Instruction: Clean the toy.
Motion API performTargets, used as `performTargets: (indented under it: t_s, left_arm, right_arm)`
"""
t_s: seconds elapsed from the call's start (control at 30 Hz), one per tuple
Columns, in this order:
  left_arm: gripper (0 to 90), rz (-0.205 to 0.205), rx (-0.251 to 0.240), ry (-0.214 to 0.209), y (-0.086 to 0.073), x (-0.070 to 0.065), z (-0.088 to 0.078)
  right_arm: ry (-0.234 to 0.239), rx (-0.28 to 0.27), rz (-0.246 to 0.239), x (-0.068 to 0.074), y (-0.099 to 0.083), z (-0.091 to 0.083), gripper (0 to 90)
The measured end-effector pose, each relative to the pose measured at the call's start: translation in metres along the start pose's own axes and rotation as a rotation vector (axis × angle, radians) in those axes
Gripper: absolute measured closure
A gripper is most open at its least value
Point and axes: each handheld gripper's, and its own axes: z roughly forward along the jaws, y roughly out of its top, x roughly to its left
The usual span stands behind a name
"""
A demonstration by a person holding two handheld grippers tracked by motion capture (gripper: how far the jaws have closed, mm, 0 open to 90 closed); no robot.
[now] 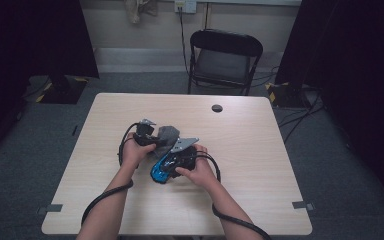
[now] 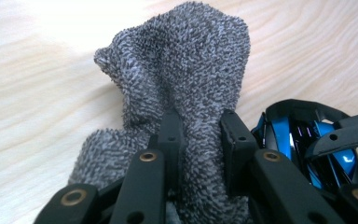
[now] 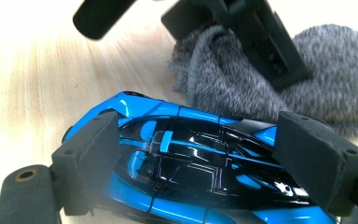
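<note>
The blue and black toy car [image 3: 200,163] sits on the wooden table [image 1: 240,150], a little near of the middle, clamped across its body between the two pads of my right gripper [image 3: 209,158], one pad against each side. Just beside it, on the far left, lies the grey fuzzy cloth [image 2: 186,88]; my left gripper [image 2: 200,140] has its jaws pinched tight on a fold of it, the nap bunching up between the two black fingers [image 2: 170,135]. In the high view the cloth [image 1: 169,134] pokes out between my two grippers, touching the car's far end as far as I can tell. My left hand [image 1: 136,150] and right hand [image 1: 197,170] are close together. Well beyond, at the table's far edge, a small dark round hole [image 1: 217,108]; past that a black folding chair [image 1: 224,57] stands on the floor
</note>
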Motion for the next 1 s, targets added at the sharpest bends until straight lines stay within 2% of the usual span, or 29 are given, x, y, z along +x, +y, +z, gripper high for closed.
performTargets:
  t_s: [0.13,0.27,0.37,0.53,1.0]
  left_arm:
    - [73.2,0.011,0.001,-0.019,-0.001,-0.005,0.003]
    - [73.6,0.000,-0.002,-0.030,-0.004,-0.008,0.003]
    - [73.7,0.006,0.001,-0.036,-0.005,-0.008,0.002]
    - [74.1,0.040,0.016,-0.040,-0.007,-0.008,-0.001]
    - [74.4,0.052,0.032,-0.056,-0.013,-0.007,-0.012]
  right_arm:
    - [0.000,0.000,-0.001,0.000,0.000,0.000,14.4]
    - [-0.002,0.000,0.001,0.000,0.000,0.000,14.4]
    - [-0.001,-0.003,0.001,0.000,0.000,0.000,14.4]
    - [0.000,0.001,0.002,0.000,0.000,0.000,14.4]
    - [0.000,-0.002,0.001,0.000,0.000,0.000,14.4]
